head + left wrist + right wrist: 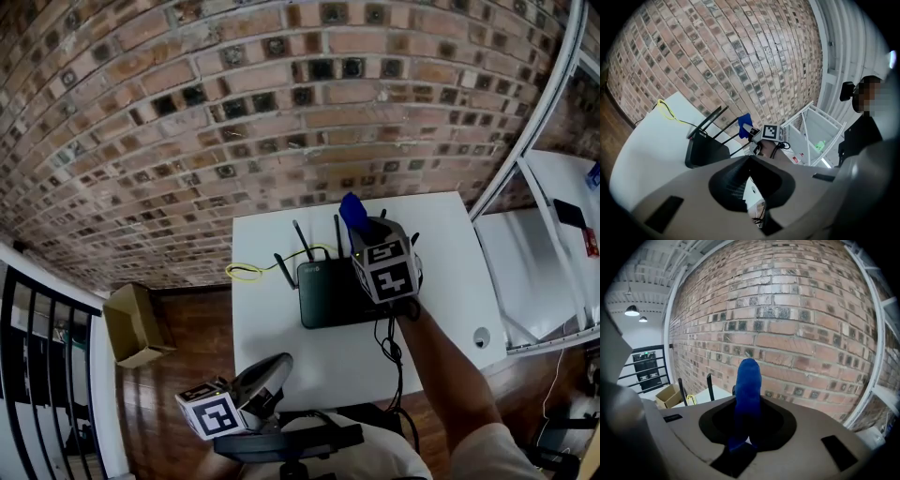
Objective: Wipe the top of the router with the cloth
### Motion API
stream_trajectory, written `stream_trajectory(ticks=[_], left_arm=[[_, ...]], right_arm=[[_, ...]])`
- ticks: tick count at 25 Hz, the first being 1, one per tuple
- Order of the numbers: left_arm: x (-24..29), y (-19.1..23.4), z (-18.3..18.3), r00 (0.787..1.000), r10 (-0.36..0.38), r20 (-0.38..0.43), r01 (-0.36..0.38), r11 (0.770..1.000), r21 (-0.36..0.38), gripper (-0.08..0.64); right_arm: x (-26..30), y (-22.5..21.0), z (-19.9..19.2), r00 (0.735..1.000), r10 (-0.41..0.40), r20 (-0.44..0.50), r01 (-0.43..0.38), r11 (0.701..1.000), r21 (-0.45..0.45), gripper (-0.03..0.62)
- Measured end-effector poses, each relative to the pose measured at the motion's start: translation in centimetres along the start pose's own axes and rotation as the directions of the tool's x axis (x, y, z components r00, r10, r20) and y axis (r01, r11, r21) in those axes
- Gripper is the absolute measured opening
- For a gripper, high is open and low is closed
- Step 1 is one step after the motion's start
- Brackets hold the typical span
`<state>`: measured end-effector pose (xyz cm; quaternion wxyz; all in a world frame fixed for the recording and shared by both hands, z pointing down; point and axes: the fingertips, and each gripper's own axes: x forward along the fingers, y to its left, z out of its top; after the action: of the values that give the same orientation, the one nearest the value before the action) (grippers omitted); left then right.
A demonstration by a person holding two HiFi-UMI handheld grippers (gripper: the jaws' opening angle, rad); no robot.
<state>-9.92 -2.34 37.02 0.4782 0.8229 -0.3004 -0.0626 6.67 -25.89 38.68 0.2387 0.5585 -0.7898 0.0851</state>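
A black router with several antennas lies on the white table, near its back edge. My right gripper hovers over the router's right end, tilted up, shut on a blue cloth that sticks up out of its jaws. In the right gripper view the cloth stands upright between the jaws of the right gripper, with two antennas behind it. My left gripper is held low over the table's near-left corner, shut and holding nothing. From the left gripper I see the router and the cloth.
A yellow cable loops off the router's left side. A black cord hangs from the right gripper. A cardboard box sits on the wooden floor at left. A white shelf frame stands right of the table; a brick wall is behind.
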Motion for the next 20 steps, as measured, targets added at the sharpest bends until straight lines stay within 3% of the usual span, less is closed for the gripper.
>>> stream_trajectory(ticks=[5, 20], left_arm=[[-0.4, 0.0, 0.0, 1.000, 0.011, 0.016, -0.011, 1.000, -0.008, 0.018], [-1.8, 0.9, 0.6, 0.996, 0.071, 0.049, -0.071, 0.997, 0.000, 0.018]], right_arm=[[0.8, 1.0, 2.1, 1.000, 0.003, 0.020, -0.002, 0.998, -0.059, 0.103], [4.9, 3.3, -7.6, 0.974, 0.072, -0.214, -0.083, 0.996, -0.042, 0.104]])
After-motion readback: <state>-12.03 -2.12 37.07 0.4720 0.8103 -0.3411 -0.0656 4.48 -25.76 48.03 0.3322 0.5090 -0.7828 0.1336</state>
